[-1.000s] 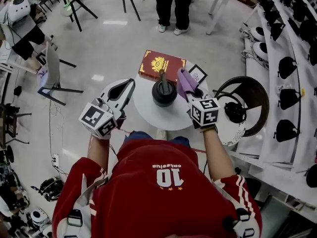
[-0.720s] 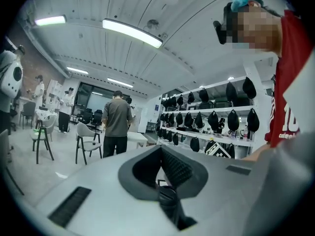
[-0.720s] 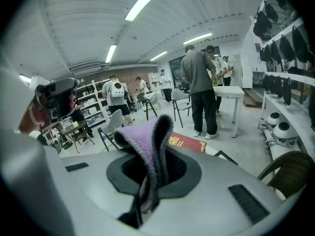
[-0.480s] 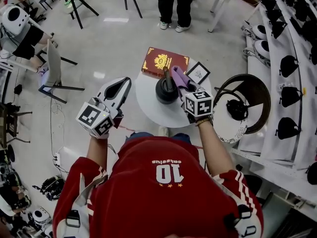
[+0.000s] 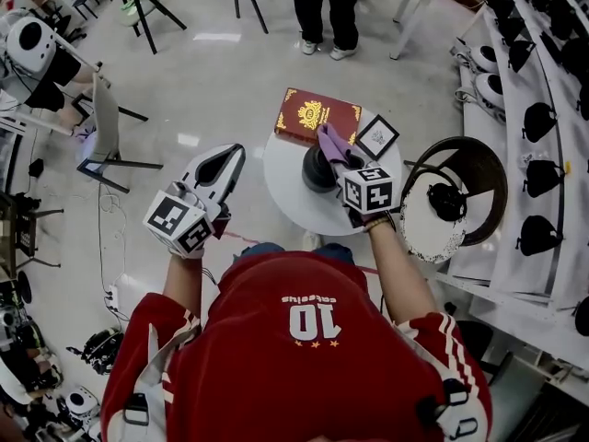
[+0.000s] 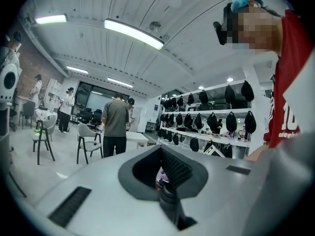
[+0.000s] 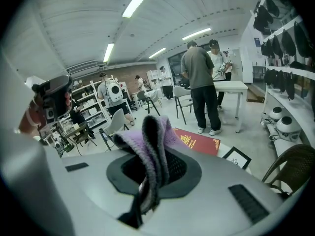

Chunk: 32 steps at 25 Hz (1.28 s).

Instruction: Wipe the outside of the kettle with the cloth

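The right gripper (image 5: 345, 162) has its fingers closed on the purple cloth (image 5: 331, 142), and in the right gripper view the cloth (image 7: 152, 141) rises in a folded hump from between them and blocks whatever lies straight ahead. From the head view the cloth lies against the upper right side of the black kettle (image 5: 316, 173), which stands on the round white desk (image 5: 304, 208); only the kettle's left flank and part of its top show (the rest sits under the cloth and the gripper), and whether its handle or spout faces this way cannot be made out. A red book (image 5: 317, 116) lies at the desk's far edge with a small framed picture (image 5: 377, 137) just beside it; both also appear past the cloth in the right gripper view, the book (image 7: 197, 140) partly cut off by the gripper's body. The left gripper (image 5: 230, 155) hangs off the desk's left side, well apart from the kettle; its fingers (image 6: 170, 168) are together with nothing gripped, and the small pinkish patch seen through their recess is too small to identify.
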### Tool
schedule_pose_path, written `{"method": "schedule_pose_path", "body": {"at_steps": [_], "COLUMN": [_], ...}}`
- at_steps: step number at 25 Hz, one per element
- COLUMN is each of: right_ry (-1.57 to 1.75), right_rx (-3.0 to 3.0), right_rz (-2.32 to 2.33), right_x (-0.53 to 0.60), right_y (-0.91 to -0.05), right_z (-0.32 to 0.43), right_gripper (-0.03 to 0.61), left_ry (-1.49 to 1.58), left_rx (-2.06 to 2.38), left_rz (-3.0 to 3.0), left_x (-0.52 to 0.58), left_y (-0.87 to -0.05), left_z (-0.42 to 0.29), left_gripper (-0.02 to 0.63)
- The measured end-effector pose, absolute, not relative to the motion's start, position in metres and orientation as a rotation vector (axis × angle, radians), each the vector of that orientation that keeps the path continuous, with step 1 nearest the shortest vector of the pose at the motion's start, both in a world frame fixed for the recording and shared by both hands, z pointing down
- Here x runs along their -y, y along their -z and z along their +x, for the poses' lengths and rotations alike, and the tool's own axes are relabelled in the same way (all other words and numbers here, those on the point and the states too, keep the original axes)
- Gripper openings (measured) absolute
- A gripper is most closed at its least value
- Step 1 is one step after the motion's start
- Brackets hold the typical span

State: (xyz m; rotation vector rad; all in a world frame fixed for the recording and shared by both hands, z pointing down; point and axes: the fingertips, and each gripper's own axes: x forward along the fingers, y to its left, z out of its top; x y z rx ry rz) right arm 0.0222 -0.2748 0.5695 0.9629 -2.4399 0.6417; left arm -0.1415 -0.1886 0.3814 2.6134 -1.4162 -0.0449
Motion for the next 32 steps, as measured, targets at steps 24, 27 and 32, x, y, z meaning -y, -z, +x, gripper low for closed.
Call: {"method": "schedule_pose_path", "body": {"at_steps": [24, 27, 32], "right_ry": [-0.615, -0.613, -0.609], "right_rx": [2.544, 2.563, 2.553], "right_rz": [0.885, 0.903, 1.024], "right_x": [0.216, 0.21, 0.202], "right_y": [-0.527, -0.516, -0.5], "right_z": [-0.049, -0.048, -0.025], "right_gripper": [0.046, 0.046, 0.046], "left_ry": [0.077, 0.089, 0.095], "left_rx": [1.296, 1.255, 1.166], "left_rz": [2.697, 2.723, 2.764], "left_x": [0.171, 0.172, 0.168], "left_y": [-0.371, -0.369, -0.368], "left_z": [-0.175, -0.171, -0.165], "left_gripper": [0.008, 0.006, 0.008]}}
